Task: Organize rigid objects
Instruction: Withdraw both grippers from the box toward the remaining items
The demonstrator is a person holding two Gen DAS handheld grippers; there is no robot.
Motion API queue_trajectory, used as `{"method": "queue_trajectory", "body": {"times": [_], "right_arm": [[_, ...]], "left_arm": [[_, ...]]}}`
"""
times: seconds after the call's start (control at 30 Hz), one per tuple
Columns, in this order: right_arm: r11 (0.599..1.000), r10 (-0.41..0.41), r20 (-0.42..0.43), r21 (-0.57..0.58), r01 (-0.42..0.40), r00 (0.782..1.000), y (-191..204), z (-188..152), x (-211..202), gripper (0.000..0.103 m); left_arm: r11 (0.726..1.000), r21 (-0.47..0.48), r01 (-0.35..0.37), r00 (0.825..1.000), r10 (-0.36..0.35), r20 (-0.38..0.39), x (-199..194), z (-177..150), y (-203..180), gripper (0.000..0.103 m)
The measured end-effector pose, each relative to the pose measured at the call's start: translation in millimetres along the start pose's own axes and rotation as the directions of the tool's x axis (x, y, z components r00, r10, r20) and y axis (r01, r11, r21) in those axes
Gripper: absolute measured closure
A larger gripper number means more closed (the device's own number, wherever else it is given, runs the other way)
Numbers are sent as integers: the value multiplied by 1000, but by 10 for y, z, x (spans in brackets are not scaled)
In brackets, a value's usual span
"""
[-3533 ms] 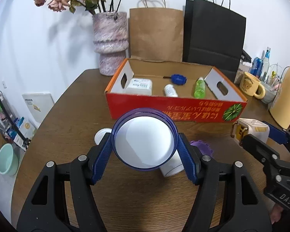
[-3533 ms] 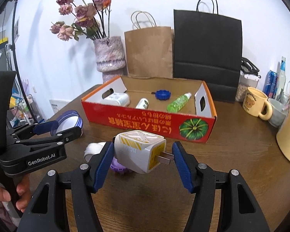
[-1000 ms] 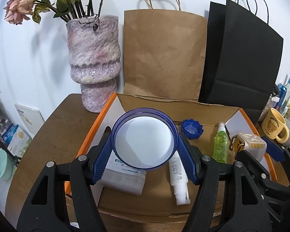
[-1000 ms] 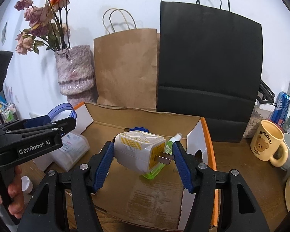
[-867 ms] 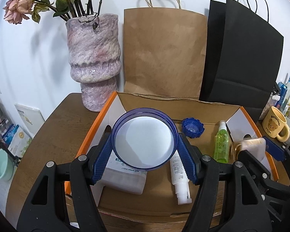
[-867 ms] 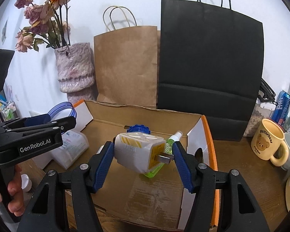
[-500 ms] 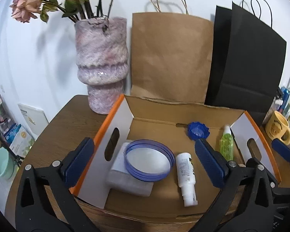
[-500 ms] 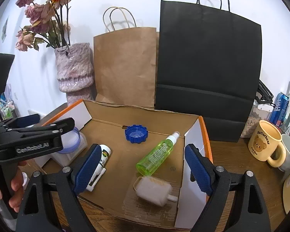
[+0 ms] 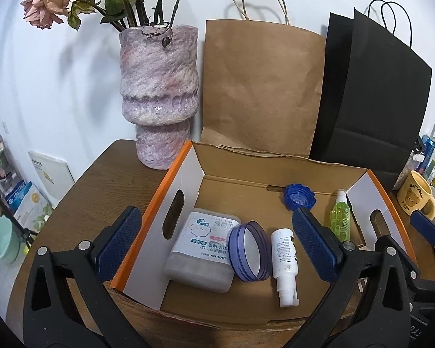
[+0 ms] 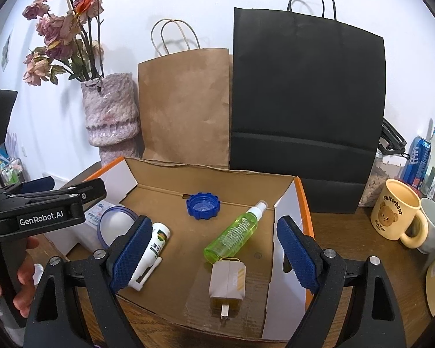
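From the left wrist camera, your left gripper (image 9: 216, 242) has just been opening and its jaws now stand wide apart with nothing pressed between the blue pads. Below and between them, inside the cardboard box (image 9: 171, 185), the purple lid (image 9: 248, 251) stands on its edge, leaning against the white wipes tub (image 9: 204, 249) on its left and just beside the white pump bottle (image 9: 285, 261) on its right. It lies clear of both pads. Farther back in the box are the blue cap (image 9: 300, 196) and the green spray bottle (image 9: 340, 217). Your right gripper's arm shows at the far right edge, over the box's right wall.

From the right wrist camera, your right gripper (image 10: 214, 253) has also just been opening, and its jaws stand well apart and empty. The plug adapter (image 10: 226, 282) lies flat on the box floor below and between the pads, prongs toward the camera, touching neither pad. The base of the green spray bottle sits just beyond it. The white pump bottle lies close by the left pad. At the left of this view, your hand (image 10: 20, 272) holds the left gripper's handle, with the purple lid visible under its arm.
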State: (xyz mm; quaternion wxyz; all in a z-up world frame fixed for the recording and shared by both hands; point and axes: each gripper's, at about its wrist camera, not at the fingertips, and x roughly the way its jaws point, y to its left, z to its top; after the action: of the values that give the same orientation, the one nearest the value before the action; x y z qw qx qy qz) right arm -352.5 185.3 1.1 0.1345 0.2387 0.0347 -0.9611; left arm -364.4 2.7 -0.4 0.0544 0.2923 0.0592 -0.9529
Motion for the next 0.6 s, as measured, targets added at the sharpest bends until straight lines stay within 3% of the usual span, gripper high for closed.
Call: {"method": "queue_trajectory", "body": {"times": [0.6], "right_arm": [[1000,-12,31,-19,12,999,65,-159,-263,11]], "left_arm": [[1000,-7,-16,1000,16,9,-250,-136,142,0]]}}
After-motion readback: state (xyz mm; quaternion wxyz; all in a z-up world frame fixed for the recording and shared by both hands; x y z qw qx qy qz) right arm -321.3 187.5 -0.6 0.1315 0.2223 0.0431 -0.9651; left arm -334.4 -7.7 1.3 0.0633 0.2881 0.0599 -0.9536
